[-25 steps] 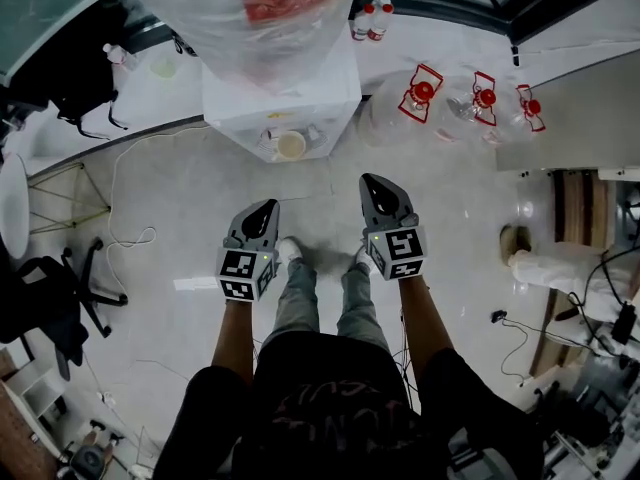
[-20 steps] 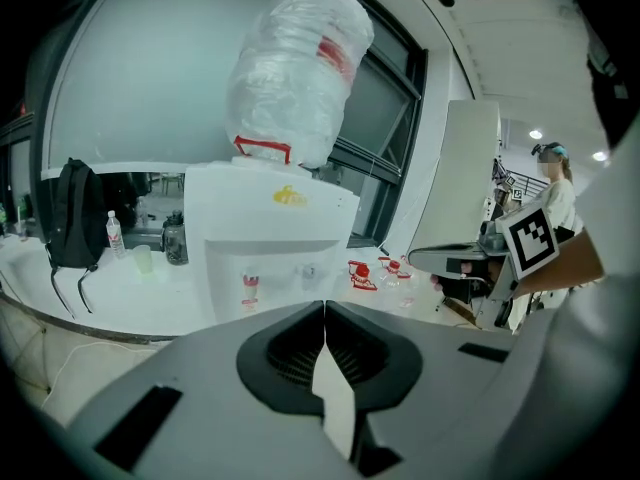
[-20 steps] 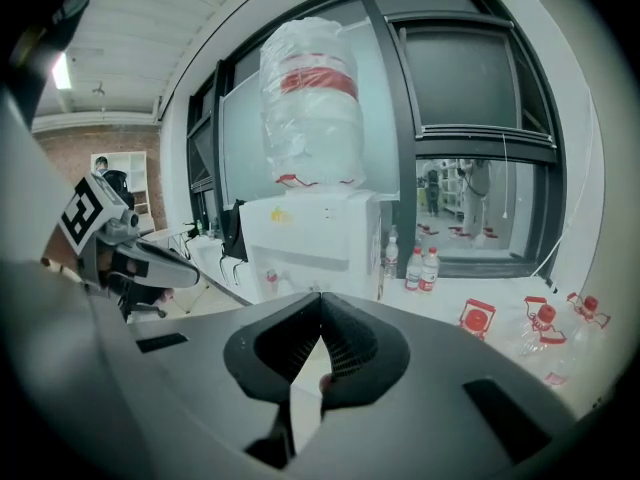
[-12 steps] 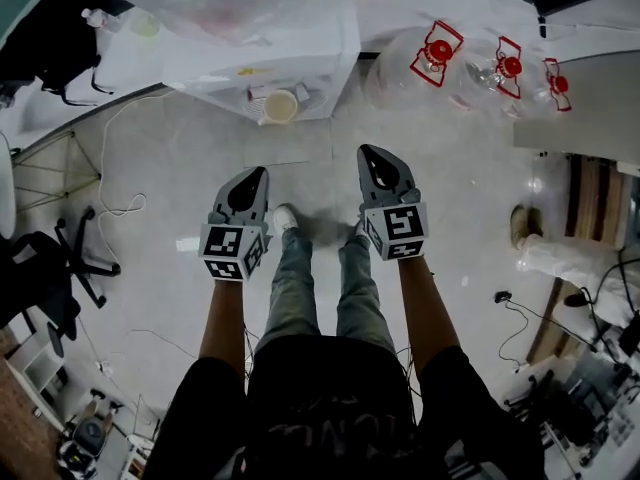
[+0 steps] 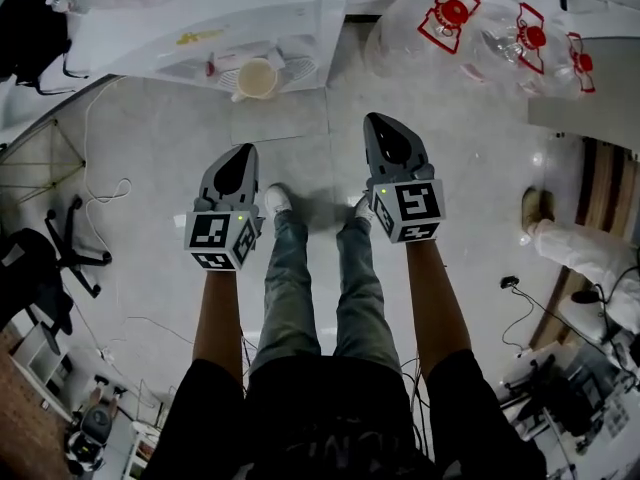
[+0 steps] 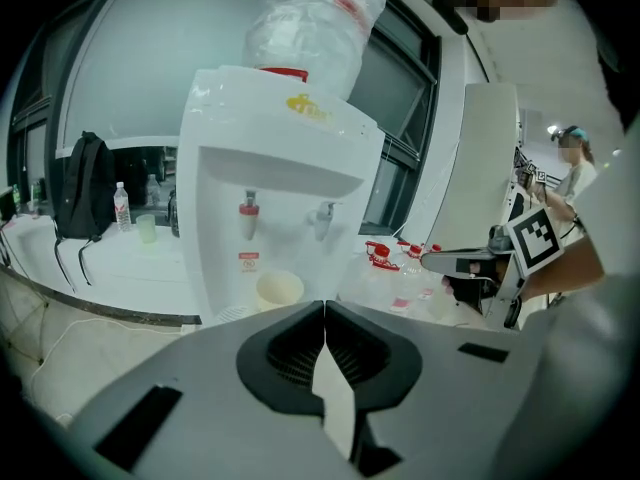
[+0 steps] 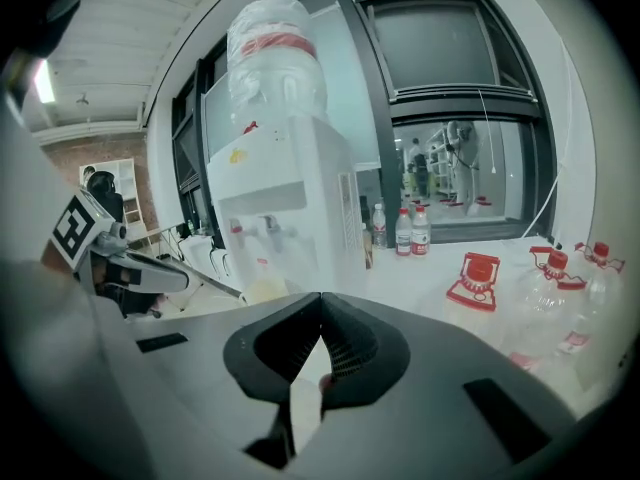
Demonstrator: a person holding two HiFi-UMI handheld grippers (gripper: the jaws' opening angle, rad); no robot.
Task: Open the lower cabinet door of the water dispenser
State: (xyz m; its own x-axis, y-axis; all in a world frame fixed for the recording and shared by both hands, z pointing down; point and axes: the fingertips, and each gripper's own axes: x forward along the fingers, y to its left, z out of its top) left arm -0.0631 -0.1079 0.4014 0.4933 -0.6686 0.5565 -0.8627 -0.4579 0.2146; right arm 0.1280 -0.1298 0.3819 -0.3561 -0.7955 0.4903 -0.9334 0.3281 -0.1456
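Note:
The white water dispenser (image 5: 230,28) stands ahead of me with a clear bottle on top (image 6: 315,18). It has two taps and a pale cup (image 6: 278,290) on its drip tray. Its lower cabinet door is hidden behind the gripper bodies in both gripper views. In the head view it lies under the dispenser's top. My left gripper (image 5: 240,155) and right gripper (image 5: 385,125) hang side by side over the floor, short of the dispenser and apart from it. Both pairs of jaws are shut with nothing between them, as shown for the left gripper (image 6: 324,308) and the right gripper (image 7: 320,303).
Several empty water jugs with red handles (image 5: 455,13) lie on the floor to the dispenser's right. An office chair (image 5: 45,263) and loose cables (image 5: 105,193) are at the left. A black backpack (image 6: 85,193) hangs on the ledge, and small bottles (image 7: 410,230) stand by the window.
Both grippers have come down, still shut and side by side. In the head view the dispenser and the jugs have slid toward the top edge.

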